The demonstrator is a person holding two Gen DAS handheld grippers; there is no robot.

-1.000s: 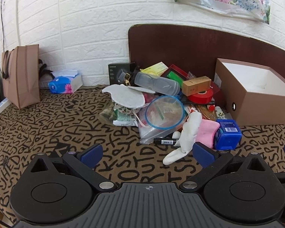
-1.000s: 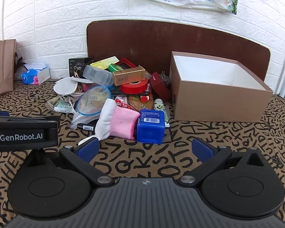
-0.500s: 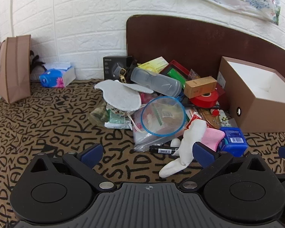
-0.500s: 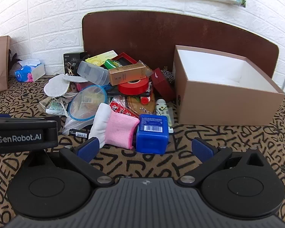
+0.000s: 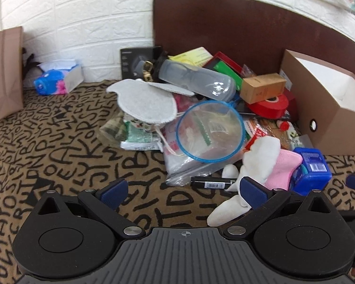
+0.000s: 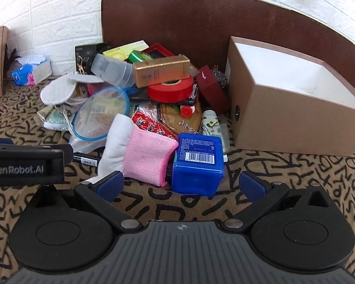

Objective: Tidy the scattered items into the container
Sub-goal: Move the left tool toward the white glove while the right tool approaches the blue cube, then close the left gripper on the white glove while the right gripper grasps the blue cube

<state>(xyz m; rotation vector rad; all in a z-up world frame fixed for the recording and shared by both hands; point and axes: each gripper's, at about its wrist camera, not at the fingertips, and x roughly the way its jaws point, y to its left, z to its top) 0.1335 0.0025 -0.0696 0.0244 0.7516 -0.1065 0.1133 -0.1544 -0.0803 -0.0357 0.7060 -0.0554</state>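
Both grippers have come closer to the heap than a second ago, so the pile fills more of each view; the left gripper (image 5: 184, 189) hangs spread wide and empty over the letter-patterned cloth (image 5: 59, 146), its right finger pad (image 5: 253, 191) now overlapping the white sock (image 5: 260, 156) in the picture, though whether it touches I cannot tell; the right gripper (image 6: 181, 185) is likewise spread with nothing between its pads, and the blue box (image 6: 198, 163) with the barcode that sat well ahead of it earlier now sits just beyond the gap, at twelve o'clock; the pink cloth (image 6: 146, 156) lies against that box at its nine o'clock, with the white sock further toward ten; the items themselves lie as they did before; the blue-rimmed clear lid (image 5: 210, 130) rests on a plastic bag in the middle of the heap, the clear bottle (image 5: 196, 80) lies on its side at the lid's twelve o'clock, the red tape roll (image 5: 269, 105) sits at its two o'clock under the tan carton (image 5: 262, 87), and a black marker (image 5: 213, 182) lies on the cloth at the heap's near edge; the brown cardboard box (image 6: 293, 123), the container, stands open and white inside at the right gripper's two o'clock, just beside the pile; a tissue pack (image 5: 56, 80) and a paper bag (image 5: 4, 71) stand well apart at ten o'clock against the brick wall.
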